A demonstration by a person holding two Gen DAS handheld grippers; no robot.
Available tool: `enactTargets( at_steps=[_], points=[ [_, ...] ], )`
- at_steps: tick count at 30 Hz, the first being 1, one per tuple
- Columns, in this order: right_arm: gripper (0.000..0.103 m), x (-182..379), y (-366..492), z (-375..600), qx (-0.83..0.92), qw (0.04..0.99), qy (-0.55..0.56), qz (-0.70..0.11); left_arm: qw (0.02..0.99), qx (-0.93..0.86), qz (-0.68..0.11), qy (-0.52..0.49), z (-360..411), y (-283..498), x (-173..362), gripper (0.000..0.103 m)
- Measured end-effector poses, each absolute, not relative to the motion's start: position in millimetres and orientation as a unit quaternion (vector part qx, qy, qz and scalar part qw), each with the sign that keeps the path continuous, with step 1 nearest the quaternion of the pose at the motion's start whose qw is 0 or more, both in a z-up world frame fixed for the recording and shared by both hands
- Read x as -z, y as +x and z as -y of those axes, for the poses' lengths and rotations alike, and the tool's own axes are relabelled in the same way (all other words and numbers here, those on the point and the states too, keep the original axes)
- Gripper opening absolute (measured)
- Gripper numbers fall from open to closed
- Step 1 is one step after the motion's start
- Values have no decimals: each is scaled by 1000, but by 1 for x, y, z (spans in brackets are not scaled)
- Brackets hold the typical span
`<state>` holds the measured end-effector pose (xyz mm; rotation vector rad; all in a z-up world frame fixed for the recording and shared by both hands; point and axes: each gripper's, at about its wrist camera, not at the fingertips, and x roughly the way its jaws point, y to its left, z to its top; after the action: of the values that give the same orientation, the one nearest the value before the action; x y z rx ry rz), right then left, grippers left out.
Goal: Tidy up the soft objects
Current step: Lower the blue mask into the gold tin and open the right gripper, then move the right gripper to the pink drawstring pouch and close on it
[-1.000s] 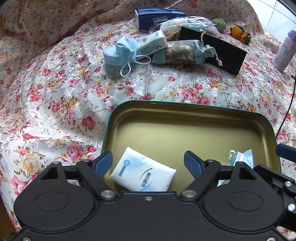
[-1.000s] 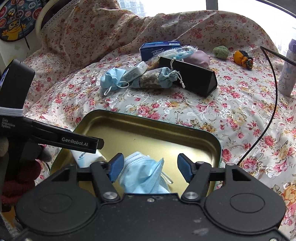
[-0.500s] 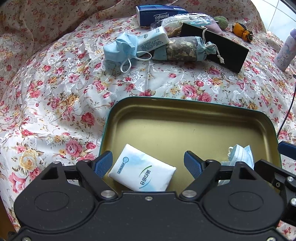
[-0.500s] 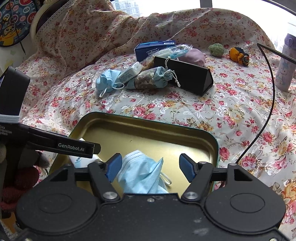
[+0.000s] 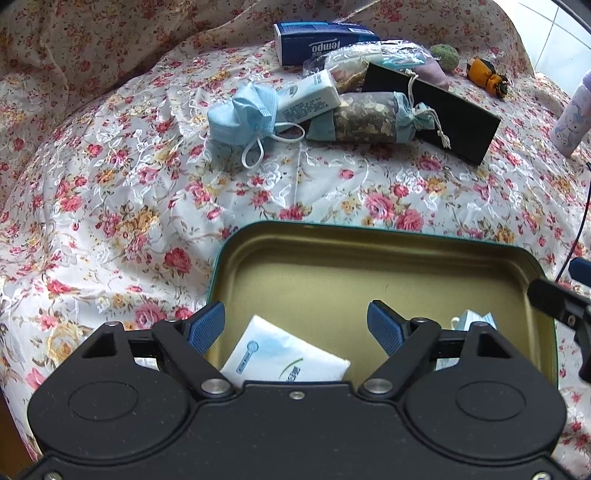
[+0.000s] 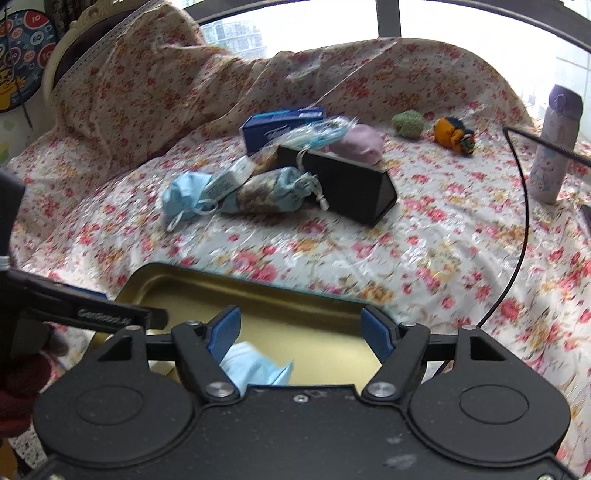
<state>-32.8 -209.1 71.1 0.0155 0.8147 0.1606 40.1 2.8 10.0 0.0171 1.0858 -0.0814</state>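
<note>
Face mask [image 6: 255, 365]: lies in your gold tin [image 5: 369, 266], at its near edge.
Right gripper [image 6: 302, 334]: your jaws have just been opening; mask between them, pads clear of it.
Left gripper [image 5: 295, 326]: your jaws stand wide, empty, above the tissue pack [image 5: 284, 360] in the tin's near-left corner.

Looks like somebody's bedroom: a floral bedspread [image 6: 332, 251] is lying ahead of the tool, a dartboard [image 6: 22, 59] hanging far left, window [image 6: 295, 18] glowing behind.
</note>
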Motion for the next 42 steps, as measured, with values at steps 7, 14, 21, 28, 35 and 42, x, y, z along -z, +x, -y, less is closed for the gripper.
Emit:
enactTargets(
  at_steps=[7,14,21,28,35,42],
  points=[
    [74,-74,-8,225,-51,927,19,-372,861,33,-507,10,-1,56,-16,80],
    [74,-73,24,229,-37,935,24,-352,870,34,-492,20,7,80,-21,80],
    [75,-73,69,234,-34,938,40,-341,875,47,-481,26,20,113,-18,81],
    [75,-75,124,237,-18,944,47,-326,874,70,-480,25,31,147,-6,81],
    [75,-76,179,243,1,947,48,-319,873,93,-478,30,42,177,3,81],
    [75,-66,231,244,25,938,18,-344,878,128,-461,28,55,193,10,82]
  ],
)
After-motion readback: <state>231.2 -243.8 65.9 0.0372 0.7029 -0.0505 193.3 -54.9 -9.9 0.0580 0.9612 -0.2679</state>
